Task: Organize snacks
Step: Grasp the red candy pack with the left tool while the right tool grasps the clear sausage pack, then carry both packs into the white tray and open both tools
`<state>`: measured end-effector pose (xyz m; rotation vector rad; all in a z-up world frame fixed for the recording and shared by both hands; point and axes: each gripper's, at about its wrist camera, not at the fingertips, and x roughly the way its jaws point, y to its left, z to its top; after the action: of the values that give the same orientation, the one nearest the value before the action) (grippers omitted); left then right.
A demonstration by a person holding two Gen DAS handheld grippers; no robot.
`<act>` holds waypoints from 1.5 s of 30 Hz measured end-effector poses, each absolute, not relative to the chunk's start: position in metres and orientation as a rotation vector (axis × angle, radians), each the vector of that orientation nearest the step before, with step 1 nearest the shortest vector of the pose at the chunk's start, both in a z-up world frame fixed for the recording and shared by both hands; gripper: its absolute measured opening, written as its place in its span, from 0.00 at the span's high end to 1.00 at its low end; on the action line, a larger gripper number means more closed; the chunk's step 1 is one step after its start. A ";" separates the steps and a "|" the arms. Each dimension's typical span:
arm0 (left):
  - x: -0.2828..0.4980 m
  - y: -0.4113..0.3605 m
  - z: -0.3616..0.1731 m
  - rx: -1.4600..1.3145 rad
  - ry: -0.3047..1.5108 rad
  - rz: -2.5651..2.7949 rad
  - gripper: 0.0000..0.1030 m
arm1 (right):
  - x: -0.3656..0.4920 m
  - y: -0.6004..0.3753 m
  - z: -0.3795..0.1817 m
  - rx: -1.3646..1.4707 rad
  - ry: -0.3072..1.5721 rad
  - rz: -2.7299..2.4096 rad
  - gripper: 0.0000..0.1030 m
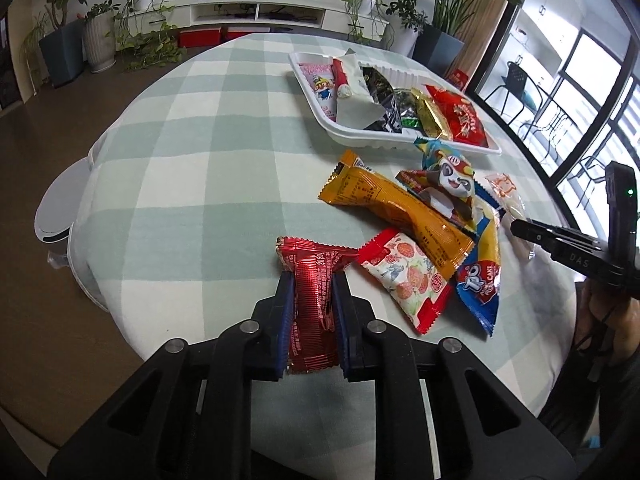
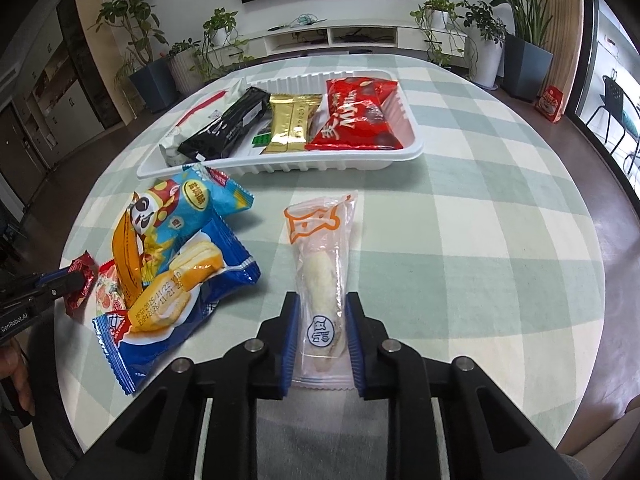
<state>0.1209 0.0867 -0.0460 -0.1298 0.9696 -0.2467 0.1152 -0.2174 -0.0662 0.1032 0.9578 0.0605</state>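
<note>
Clamped between the blue-padded fingers of the left gripper point(image 1: 312, 280) is a shiny red foil packet point(image 1: 314, 300), pinched at its middle while lying on the green-and-white checked tablecloth point(image 1: 192, 168); its printing is too crinkled to read. Just beside it a white packet with red fruit pictures point(image 1: 404, 280) is lying, and next to that a long orange packet point(image 1: 400, 212) is resting under a panda-character packet point(image 1: 448, 184). A blue packet point(image 1: 482, 268) reading "Tipo" is sitting partly beneath them.

In the right wrist view, the right gripper point(image 2: 322, 300) is squeezing a clear packet with an orange cat outline point(image 2: 320, 264), which is holding a pale stick-shaped snack; a round blue stamp with characters is showing between the pads. That packet is lying apart from the pile, between the blue packet point(image 2: 180, 300) and the bare cloth. A date line on the blue packet is reading roughly "2025/11/22", though glare is making it uncertain.

Farther back, the white ribbed tray point(image 2: 280, 168) is already holding a white packet point(image 2: 200, 120), a black packet point(image 2: 228, 124), a gold packet point(image 2: 292, 120) and a red bag point(image 2: 356, 116) apparently marked "Mylikes". Potted plants point(image 2: 140, 40) are standing along the wall.
</note>
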 end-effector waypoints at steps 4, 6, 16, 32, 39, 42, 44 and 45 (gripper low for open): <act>0.118 0.090 -0.037 -0.187 0.945 -0.277 0.84 | 0.109 -0.226 -0.058 0.167 0.933 0.067 0.77; 0.118 0.090 -0.031 -0.205 0.930 -0.288 0.84 | 0.107 -0.232 -0.055 0.202 0.931 0.072 0.77; 0.140 0.093 0.009 -0.271 0.851 -0.346 0.84 | 0.105 -0.265 -0.036 0.287 0.876 0.018 0.77; 0.252 0.054 0.086 -0.237 0.730 -0.445 0.84 | 0.156 -0.300 0.071 0.271 0.650 -0.026 0.77; 0.306 0.006 0.073 -0.187 0.780 -0.486 0.84 | 0.214 -0.252 0.080 0.198 0.639 0.081 0.77; 0.326 -0.009 0.057 -0.163 0.811 -0.486 0.84 | 0.239 -0.234 0.063 0.181 0.694 0.117 0.77; 0.336 -0.016 0.044 -0.151 0.836 -0.485 0.84 | 0.257 -0.223 0.043 0.161 0.747 0.132 0.77; 0.340 -0.021 0.037 -0.142 0.849 -0.486 0.84 | 0.263 -0.220 0.035 0.152 0.765 0.131 0.77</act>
<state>0.3401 -0.0211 0.0372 -0.1422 0.8487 -0.4861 0.2627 -0.2198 0.0351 0.1522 0.7649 0.1308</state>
